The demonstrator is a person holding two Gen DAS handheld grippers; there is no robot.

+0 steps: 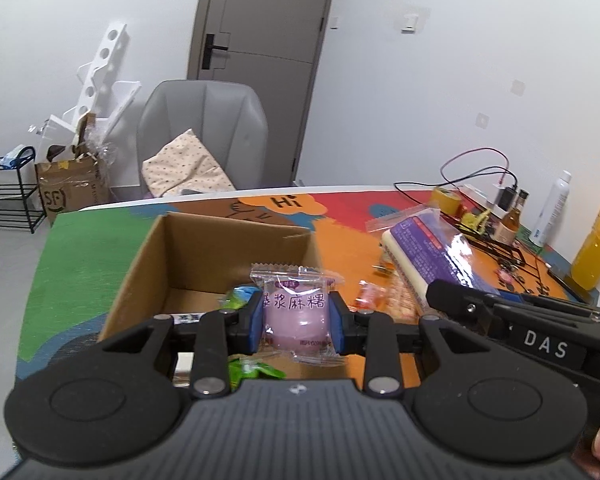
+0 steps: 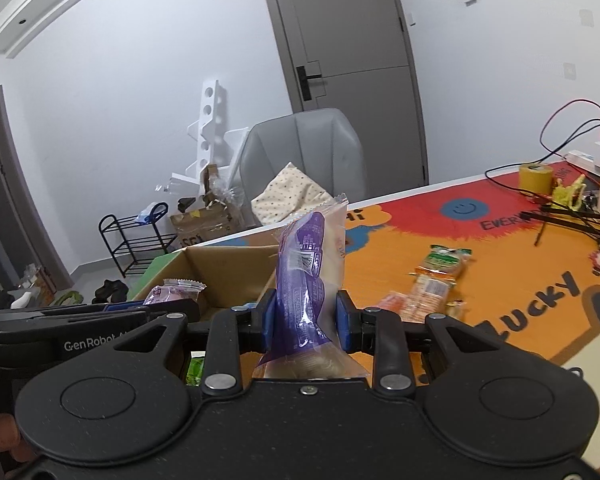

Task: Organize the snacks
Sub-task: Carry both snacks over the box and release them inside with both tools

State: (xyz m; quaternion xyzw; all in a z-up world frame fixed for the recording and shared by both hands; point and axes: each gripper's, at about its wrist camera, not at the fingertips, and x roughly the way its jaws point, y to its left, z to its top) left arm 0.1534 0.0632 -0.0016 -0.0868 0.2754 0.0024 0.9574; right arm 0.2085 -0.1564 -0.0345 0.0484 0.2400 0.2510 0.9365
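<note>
A pink mochi packet (image 1: 295,311) sits clenched between the blue pads of the left gripper (image 1: 296,322), held above the near edge of an open cardboard box (image 1: 188,256) on the colourful desk (image 1: 340,224). The right gripper (image 2: 307,322) grasps a long purple-and-white snack pack (image 2: 311,272) upright, just beside the box's right wall. Green wrappers (image 1: 252,372) lie inside the box. More snack packets (image 2: 432,284) lie on the desk to the right, near a yellow tape roll (image 2: 535,178).
</note>
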